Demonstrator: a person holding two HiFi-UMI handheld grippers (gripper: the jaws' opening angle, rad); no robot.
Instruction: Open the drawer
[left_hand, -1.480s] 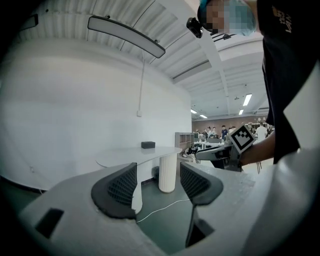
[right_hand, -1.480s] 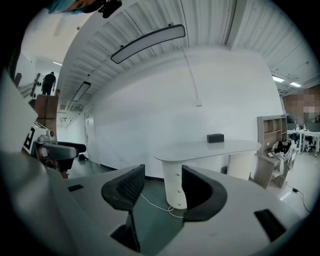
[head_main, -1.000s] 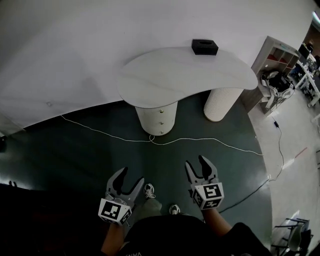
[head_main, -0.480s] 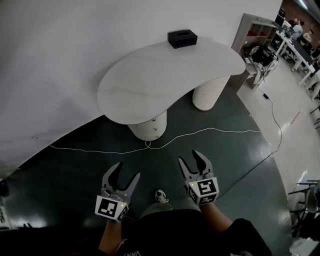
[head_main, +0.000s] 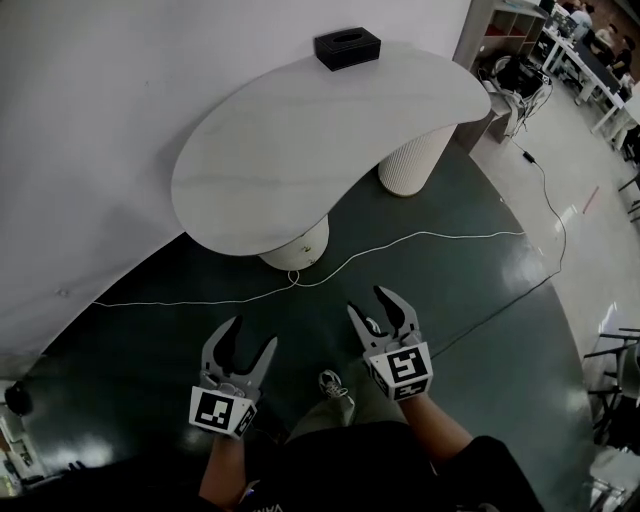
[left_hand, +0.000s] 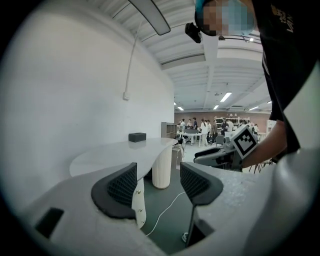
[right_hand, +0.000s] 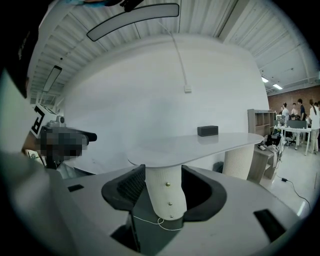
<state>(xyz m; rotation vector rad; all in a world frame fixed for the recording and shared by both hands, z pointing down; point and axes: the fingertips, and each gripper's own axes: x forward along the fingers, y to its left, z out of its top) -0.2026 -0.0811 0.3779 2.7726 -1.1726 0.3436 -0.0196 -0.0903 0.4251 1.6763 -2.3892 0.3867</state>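
A white kidney-shaped table (head_main: 300, 130) stands by the curved wall on two pedestals. The nearer, smooth pedestal (head_main: 297, 243) holds the drawers; three small brass knobs (right_hand: 169, 202) run down its front, and all the drawers look closed. My left gripper (head_main: 249, 338) and right gripper (head_main: 370, 305) hover open above the dark floor, well short of the pedestal, with nothing between their fingers. In the right gripper view the drawer pedestal (right_hand: 165, 195) shows between the jaws of the right gripper (right_hand: 164, 176). In the left gripper view the left gripper (left_hand: 159, 182) frames the pedestal (left_hand: 139, 202) just inside its left jaw.
A black box (head_main: 346, 47) sits at the table's far end. A ribbed second pedestal (head_main: 412, 160) stands to the right. A white cable (head_main: 400, 243) snakes over the floor in front of the drawers. Shelves and desks (head_main: 520, 60) with people are at the far right.
In the head view the table has slid left and sits closer to the grippers, with its right side swung up. Both grippers stay open and empty, held low in front.
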